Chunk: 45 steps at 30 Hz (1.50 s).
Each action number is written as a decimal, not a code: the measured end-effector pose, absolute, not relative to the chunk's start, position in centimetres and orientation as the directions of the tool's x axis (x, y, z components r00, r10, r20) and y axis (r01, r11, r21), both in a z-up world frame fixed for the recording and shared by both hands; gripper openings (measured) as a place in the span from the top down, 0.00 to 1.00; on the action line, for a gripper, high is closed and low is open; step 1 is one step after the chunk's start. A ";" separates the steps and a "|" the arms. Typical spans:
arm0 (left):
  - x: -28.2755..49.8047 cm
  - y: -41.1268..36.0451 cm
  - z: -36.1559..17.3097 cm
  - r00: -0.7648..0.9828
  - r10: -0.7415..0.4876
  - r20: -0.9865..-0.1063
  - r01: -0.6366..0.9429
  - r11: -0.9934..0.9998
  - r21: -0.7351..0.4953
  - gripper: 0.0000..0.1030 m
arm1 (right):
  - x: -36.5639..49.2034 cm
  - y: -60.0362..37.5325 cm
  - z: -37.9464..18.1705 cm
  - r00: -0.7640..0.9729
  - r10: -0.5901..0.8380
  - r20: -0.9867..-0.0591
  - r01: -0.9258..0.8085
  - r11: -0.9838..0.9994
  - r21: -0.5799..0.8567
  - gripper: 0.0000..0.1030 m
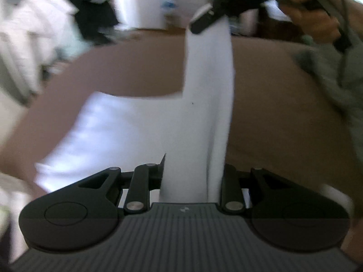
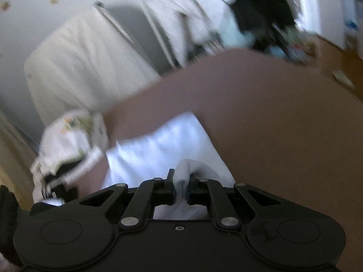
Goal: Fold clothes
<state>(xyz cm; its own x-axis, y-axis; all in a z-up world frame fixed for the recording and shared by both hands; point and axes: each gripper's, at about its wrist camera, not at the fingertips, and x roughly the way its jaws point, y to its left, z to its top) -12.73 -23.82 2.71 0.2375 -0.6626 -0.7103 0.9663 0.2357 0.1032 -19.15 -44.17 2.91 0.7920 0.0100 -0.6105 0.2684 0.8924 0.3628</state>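
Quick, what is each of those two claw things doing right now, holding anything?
Left gripper: closed on a strip of the white garment.
Right gripper: closed on a bunched edge of the same white garment.

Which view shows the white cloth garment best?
Left wrist view: the white cloth garment shows most fully, one strip stretched between the left gripper and right gripper. Right wrist view shows only a bunched part at the right gripper.

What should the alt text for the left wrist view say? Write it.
A white garment hangs stretched between the left gripper below and the right gripper above, over a brown surface. A hand holds the upper gripper.
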 end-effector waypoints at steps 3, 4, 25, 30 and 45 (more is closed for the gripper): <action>-3.2 -24.3 3.1 0.327 -0.635 -0.700 0.912 0.407 0.057 0.65 | -10.9 -44.7 2.6 0.808 -0.012 -0.588 0.272 0.894 0.356 0.89; 0.0 -24.4 2.4 0.302 -0.630 -0.715 0.889 0.456 -0.026 0.64 | -8.7 -45.2 2.1 0.805 -0.009 -0.593 0.289 0.880 0.378 0.90; 16.8 -16.1 -10.5 0.498 -0.568 -0.656 0.477 0.811 -0.340 0.34 | 2.6 -50.1 -8.4 0.758 -0.189 -0.624 0.493 0.793 0.358 0.45; 19.1 -14.8 -11.9 0.330 -0.695 -0.639 0.488 0.705 -0.514 0.33 | 0.3 -53.9 -10.3 0.810 0.067 -0.582 0.308 0.797 0.520 0.46; 19.5 -17.8 -15.6 0.375 -0.599 -0.707 0.450 0.785 -0.426 0.71 | 5.6 -49.2 -14.3 0.722 0.087 -0.687 0.169 0.940 0.296 0.94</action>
<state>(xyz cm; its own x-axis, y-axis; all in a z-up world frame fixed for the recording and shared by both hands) 19.51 -17.77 -15.62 0.3750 -0.5991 -0.7075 0.4497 0.7849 -0.4263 5.59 -49.17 -14.29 0.7218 0.0868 -0.6866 0.1686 0.9402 0.2961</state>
